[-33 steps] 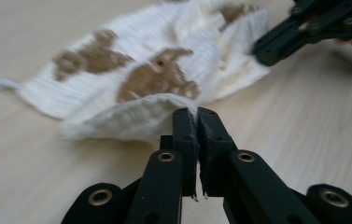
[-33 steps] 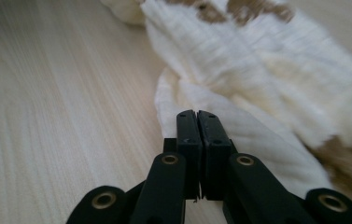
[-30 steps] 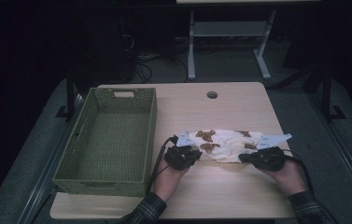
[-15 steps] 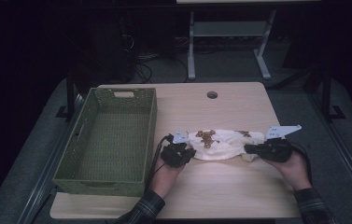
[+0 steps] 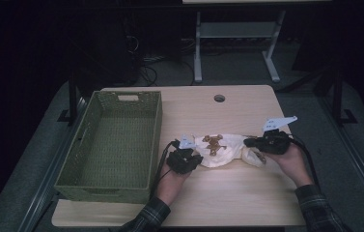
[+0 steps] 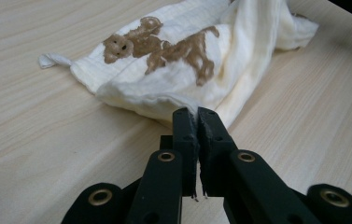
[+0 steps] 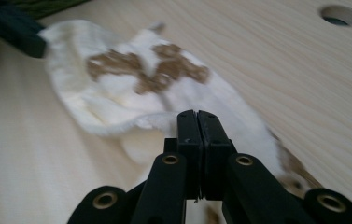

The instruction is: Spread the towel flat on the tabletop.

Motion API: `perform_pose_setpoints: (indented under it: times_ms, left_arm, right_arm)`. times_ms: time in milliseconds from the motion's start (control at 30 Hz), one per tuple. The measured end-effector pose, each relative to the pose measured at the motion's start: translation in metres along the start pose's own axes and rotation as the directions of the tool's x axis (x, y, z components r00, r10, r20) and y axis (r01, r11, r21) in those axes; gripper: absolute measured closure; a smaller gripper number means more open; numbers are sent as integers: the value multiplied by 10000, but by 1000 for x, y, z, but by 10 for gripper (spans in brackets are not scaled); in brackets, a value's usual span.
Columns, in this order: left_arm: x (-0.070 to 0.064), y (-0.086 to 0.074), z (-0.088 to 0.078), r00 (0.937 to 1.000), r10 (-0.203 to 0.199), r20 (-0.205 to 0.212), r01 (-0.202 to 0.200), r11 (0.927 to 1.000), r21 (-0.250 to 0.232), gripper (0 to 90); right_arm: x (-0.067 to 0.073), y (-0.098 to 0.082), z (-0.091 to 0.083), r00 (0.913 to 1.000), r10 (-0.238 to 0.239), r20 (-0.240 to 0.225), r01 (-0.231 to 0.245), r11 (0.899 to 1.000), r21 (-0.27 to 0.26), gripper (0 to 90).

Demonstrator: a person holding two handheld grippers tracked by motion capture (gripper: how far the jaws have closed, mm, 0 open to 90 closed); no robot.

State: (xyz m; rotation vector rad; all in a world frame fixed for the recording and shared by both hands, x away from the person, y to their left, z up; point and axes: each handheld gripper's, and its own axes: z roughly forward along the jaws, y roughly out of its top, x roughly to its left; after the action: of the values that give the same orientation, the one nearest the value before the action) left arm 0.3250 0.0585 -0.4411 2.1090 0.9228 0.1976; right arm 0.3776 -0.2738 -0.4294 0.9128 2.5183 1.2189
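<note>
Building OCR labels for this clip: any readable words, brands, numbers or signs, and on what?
None readable.
Cloth: brown animal print, no lettering.
Basket: plain weave, no label.
Table: bare wood, no marking.
Left gripper and right gripper: black fingers, brass rivets, no brand visible.

A cream-white cloth (image 5: 223, 151) with brown animal prints lies crumpled and loosely folded on the pale wooden worktop (image 5: 228, 193), just to the right of the green woven basket (image 5: 117, 140) and apart from it. It is stretched sideways into a long shape. Its end nearer the basket is pinched in the left gripper (image 6: 197, 114), its far end in the right gripper (image 7: 196, 114). One brown figure faces up near the middle.
</note>
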Motion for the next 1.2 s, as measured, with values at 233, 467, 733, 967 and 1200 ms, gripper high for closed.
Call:
perform_pose_setpoints:
  times_ms: [233, 467, 733, 967, 1200]
  left_arm:
    - [6, 6, 16, 10000, -54, -27, 54, 10000, 44, 860]
    - [9, 6, 20, 10000, -14, -85, 15, 9999, 136, 860]
    - [7, 6, 19, 9999, 71, -73, -70, 9998, 169, 860]
    - [6, 5, 20, 9999, 101, -36, -101, 9997, 225, 860]
    - [8, 5, 19, 9999, 59, -82, -58, 9998, 211, 860]
  right_arm:
    - [-28, -18, 15, 9943, 890, 588, -916, 9949, 428, 881]
    - [-31, -18, 6, 9861, 1092, 1254, -1146, 9927, 368, 738]
    - [1, -8, -18, 9964, 621, 581, -612, 9980, -163, 745]
    - [10, -10, 10, 9962, 390, 777, -452, 9958, 792, 735]
    - [1, -17, -5, 9898, 520, 1328, -613, 9959, 671, 813]
